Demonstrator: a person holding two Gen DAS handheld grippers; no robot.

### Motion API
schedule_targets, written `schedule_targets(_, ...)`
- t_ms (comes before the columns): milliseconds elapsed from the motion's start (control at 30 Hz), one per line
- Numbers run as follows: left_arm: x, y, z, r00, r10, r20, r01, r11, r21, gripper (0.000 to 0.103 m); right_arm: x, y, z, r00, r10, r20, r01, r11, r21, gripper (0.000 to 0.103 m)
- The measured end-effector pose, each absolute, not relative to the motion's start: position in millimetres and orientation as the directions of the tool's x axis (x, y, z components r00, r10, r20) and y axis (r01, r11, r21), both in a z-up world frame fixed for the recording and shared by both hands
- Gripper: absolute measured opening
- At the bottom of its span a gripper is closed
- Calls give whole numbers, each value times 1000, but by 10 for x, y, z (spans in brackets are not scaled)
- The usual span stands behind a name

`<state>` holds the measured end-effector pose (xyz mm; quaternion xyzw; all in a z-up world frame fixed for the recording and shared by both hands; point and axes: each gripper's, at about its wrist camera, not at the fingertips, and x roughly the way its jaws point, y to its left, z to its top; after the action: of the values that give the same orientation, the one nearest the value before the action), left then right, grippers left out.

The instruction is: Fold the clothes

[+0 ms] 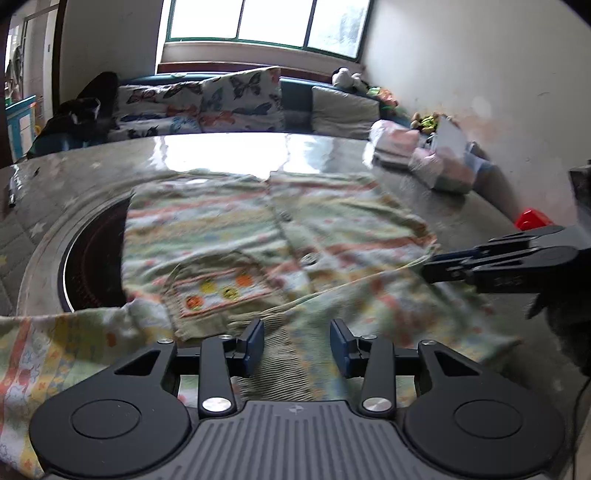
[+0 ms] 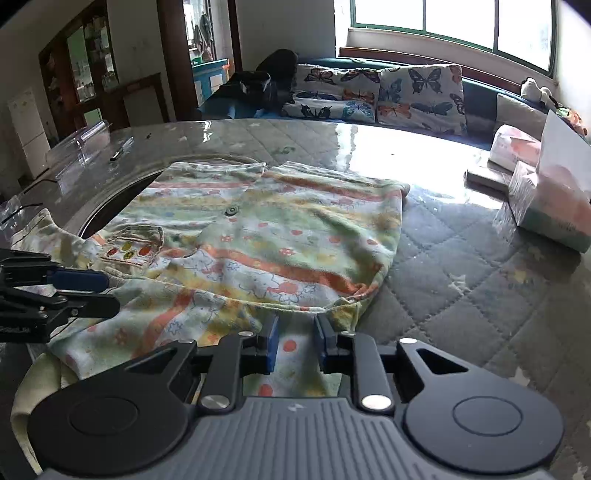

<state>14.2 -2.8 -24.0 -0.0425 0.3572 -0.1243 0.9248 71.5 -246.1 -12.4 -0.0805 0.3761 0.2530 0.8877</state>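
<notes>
We hold both grippers low over the near hem of the shirt [image 2: 266, 236], pointing across the table [image 2: 461, 280] toward the sofa [image 2: 476, 99].

Left gripper [image 1: 297, 345]: the jaws stand well apart. Ribbed fabric lies between the blue pads [image 1: 255, 343], but the pads do not close on it. In the right view the left gripper [image 2: 99, 291] enters from the left edge, level with the hem, fingers stacked one above the other with a gap between them.

Right gripper [image 2: 293, 341]: the jaws stand moderately apart, with printed cloth lying between and beneath them; nothing is clamped. In the left view the right gripper [image 1: 430, 267] reaches in from the right, its tips at the shirt's edge; we cannot tell from that view whether they touch the cloth.

The shirt lies front up and spread flat on the table, buttons down the middle, pocket [image 2: 131, 245] toward the left gripper. One side overlaps a dark round inset [image 1: 92, 258] in the tabletop.

Only the left view shows a red object [image 1: 532, 219] at the far right. Only the right view shows a pen [image 2: 122, 149] and a doorway [image 2: 207, 55].

Pink packages [image 2: 546, 192] stand on the table, well apart from the shirt. Butterfly cushions [image 2: 421, 92] line the sofa beneath the window [image 2: 450, 18].
</notes>
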Motion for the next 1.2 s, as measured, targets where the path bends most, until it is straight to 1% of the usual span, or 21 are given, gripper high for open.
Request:
schedule_targets(67, 121, 10, -222, 717, -255, -648, 189, 967, -171, 43, 740, -2449, -149, 585, 387, -713, -510, 859, 48, 23)
schedule_targets(300, 24, 136, -209, 726, -218, -652, 150, 976, -159, 44, 456, -2048, -30, 537, 485, -690, -649, 761, 31, 27)
schedule_targets(500, -84, 350, -122, 749, -162, -642, 76, 984, -160, 48, 337, -1650, -179, 472, 516, -714, -722, 692, 23, 27)
schedule_targets(567, -143, 493, -72, 762, -131, -634, 33, 986, -163, 52, 261, -1567, -201, 486, 501, -716, -736, 677, -27, 27)
schedule_targets(633, -196, 645, -27, 773, -85, -628, -18, 988, -156, 55, 194, -1527, -140, 495, 505, -707, -744, 667, -45, 27)
schedule_targets(767, -325, 1029, -4, 779, 50, -625, -163, 979, -126, 60, 89, -1464, -97, 471, 543, -695, -772, 635, -27, 27)
schedule_targets(833, -399, 1230, -28, 768, 123, -628, -246, 963, -112, 60, 73, -1400, -173, 444, 539, -716, -786, 618, -22, 27)
schedule_targets(1000, -577, 1740, -90, 714, 290, -638, -440, 894, -86, 60, 71, -1393, -154, 448, 548, -707, -785, 619, -18, 27)
schedule_targets(1133, -652, 2081, -119, 667, 383, -639, -553, 829, -81, 60, 58, -1420, -115, 456, 550, -700, -780, 626, -17, 29)
schedule_targets(1200, -669, 2225, -139, 644, 417, -641, -596, 800, -78, 60, 64, -1430, -115, 456, 550, -699, -777, 630, -11, 32)
